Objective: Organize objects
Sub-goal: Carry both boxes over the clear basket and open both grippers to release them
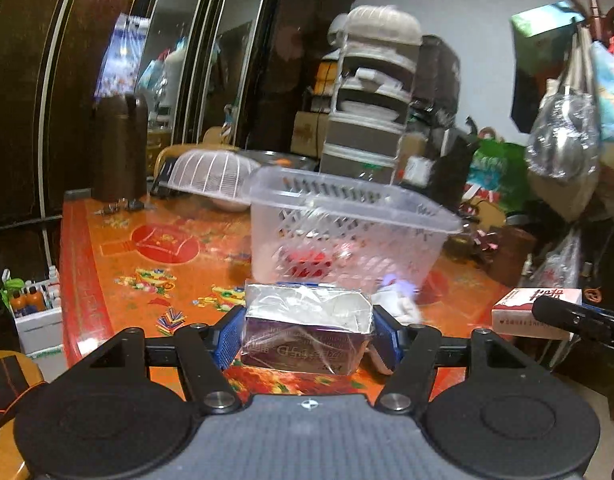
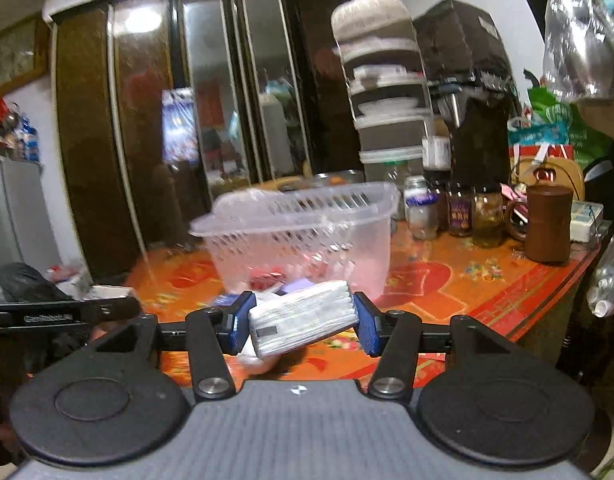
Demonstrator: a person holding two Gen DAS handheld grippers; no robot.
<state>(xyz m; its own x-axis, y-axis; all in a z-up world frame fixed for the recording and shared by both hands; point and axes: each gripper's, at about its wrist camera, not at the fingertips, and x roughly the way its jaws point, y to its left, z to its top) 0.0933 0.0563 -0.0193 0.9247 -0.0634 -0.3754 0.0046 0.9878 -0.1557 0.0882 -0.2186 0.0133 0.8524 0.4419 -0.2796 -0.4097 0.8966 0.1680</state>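
Observation:
My left gripper point(image 1: 307, 332) is shut on a purple box wrapped in clear film point(image 1: 307, 336) and holds it above the orange table point(image 1: 147, 264), just in front of a clear plastic basket point(image 1: 347, 224). My right gripper point(image 2: 301, 322) is shut on a white tissue pack point(image 2: 303, 320), tilted, also just in front of the basket point(image 2: 299, 232). The basket holds something red and a few small items, blurred. The right gripper's black tip point(image 1: 575, 318) shows at the right of the left wrist view, by a red and white box point(image 1: 531, 312).
A dark brown flask point(image 1: 119, 148) and a white mesh food cover point(image 1: 211, 172) stand at the table's back left. Several glass jars point(image 2: 459, 212) and a brown jug point(image 2: 547, 224) stand at the back right. A dark cabinet point(image 2: 187, 100) rises behind the table. Bags hang at the right.

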